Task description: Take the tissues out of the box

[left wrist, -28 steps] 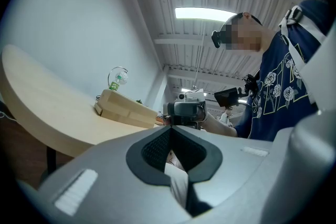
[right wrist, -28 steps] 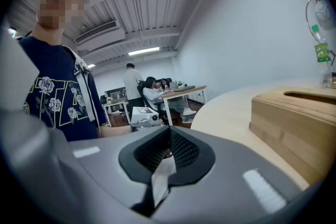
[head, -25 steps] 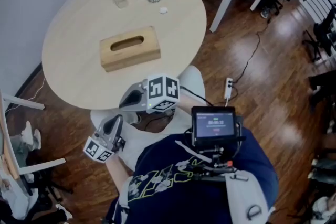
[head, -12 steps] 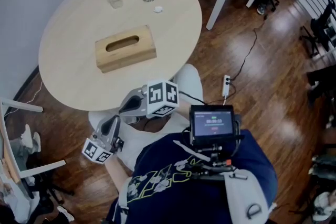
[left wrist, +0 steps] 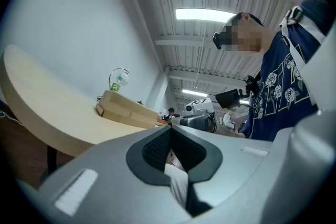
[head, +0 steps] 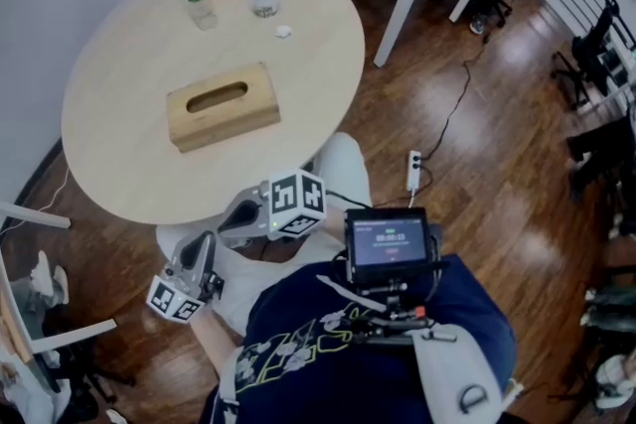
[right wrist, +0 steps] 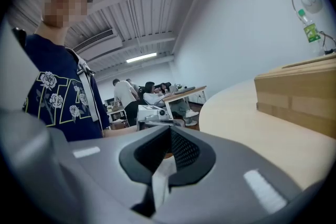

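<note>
Well ahead of the right gripper (head: 231, 221) and the left gripper (head: 202, 248), both clenched on nothing, the tissue box (head: 223, 104) is found on the surface (head: 119, 154), its long axis lying across the reach, and the right gripper is judged the nearer.

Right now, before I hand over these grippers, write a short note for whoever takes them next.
Left gripper: shut, empty, low, off the near edge of the table.
Right gripper: shut, empty, beside it.
Tissue box: on the round table, apart from both grippers; no tissue shows at its slot.
Done: nothing yet.
Left: reach the box, pull the tissues out.
</note>
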A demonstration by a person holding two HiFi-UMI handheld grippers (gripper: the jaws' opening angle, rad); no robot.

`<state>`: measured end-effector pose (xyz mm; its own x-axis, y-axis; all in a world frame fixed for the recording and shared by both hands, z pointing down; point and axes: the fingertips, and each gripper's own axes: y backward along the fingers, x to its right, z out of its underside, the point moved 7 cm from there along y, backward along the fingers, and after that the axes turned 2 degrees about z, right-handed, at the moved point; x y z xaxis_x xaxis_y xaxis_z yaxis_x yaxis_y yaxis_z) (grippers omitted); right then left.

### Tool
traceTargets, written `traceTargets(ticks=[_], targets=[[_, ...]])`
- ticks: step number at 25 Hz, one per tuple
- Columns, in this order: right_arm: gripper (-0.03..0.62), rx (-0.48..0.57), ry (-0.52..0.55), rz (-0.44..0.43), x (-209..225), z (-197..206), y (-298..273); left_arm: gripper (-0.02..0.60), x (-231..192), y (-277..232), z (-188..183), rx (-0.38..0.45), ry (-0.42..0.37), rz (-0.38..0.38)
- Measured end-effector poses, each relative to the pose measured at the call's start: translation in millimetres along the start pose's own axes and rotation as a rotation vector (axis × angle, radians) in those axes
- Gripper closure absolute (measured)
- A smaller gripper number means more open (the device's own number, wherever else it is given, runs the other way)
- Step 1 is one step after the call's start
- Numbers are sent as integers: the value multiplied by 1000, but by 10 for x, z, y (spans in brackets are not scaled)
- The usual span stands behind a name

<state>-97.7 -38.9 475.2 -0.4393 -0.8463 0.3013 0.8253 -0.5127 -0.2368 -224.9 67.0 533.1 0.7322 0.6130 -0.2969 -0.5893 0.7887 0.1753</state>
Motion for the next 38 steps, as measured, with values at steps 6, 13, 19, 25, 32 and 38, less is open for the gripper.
traceTargets(ticks=[6,13,19,25,32,38], targets=[[594,-3,-5,-4,14,29,-1,580,7,-8,-22,-1,-4,-1],[594,-1,-9,-5,16,41,24,580,12,-43,-32,14,0,9],[594,-3,-15,-16,10,50,2,580,18,-29,-65,8,-6,-4],[594,-4,-15,-19,6,64,15,580,40,-21,-59,8,-2,-2],[594,-5,-23,-1,-23,99,79,580,71,-46,-67,14,7,-5],[594,2,-28,6,14,99,63,580,43,-73,-94,6,-5,1]])
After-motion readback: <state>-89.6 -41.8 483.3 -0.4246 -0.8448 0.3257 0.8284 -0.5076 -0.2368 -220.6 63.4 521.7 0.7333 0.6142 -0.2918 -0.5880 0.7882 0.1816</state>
